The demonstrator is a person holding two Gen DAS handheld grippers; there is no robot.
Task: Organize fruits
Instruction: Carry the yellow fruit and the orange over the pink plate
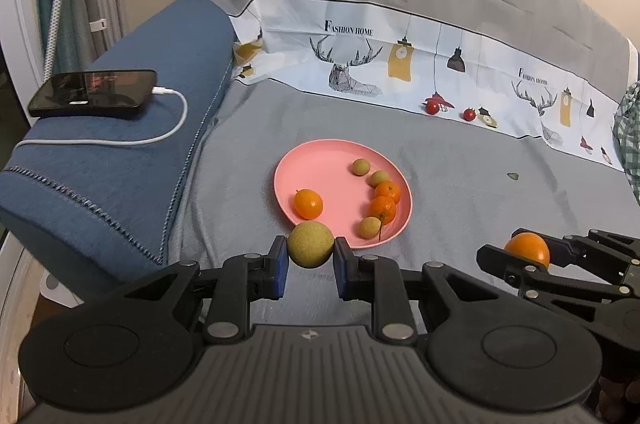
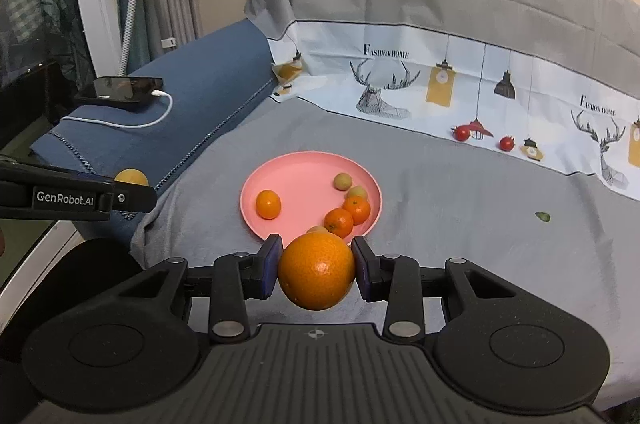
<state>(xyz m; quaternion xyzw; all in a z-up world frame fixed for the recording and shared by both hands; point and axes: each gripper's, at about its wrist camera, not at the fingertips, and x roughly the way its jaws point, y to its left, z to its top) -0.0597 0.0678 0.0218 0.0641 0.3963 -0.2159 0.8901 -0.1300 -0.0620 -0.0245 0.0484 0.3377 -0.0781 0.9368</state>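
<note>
A pink plate (image 1: 320, 164) (image 2: 296, 172) lies on the grey cloth and holds several small oranges and yellow-green fruits. My left gripper (image 1: 311, 256) is shut on a round yellow-green fruit (image 1: 310, 244), just in front of the plate's near rim. In the right wrist view that fruit (image 2: 131, 177) peeks over the left gripper at the left edge. My right gripper (image 2: 316, 264) is shut on a large orange (image 2: 316, 270), just short of the plate's near rim. In the left wrist view the orange (image 1: 528, 249) shows at the right. Two cherry tomatoes (image 1: 432, 107) (image 1: 469, 114) sit by the back fold.
A phone (image 1: 94, 93) on a white charging cable lies on the blue armrest (image 1: 120, 160) at the left. A small green scrap (image 1: 513, 176) lies on the cloth right of the plate. The printed cover rises behind. A checked cloth (image 1: 628, 140) is at the far right.
</note>
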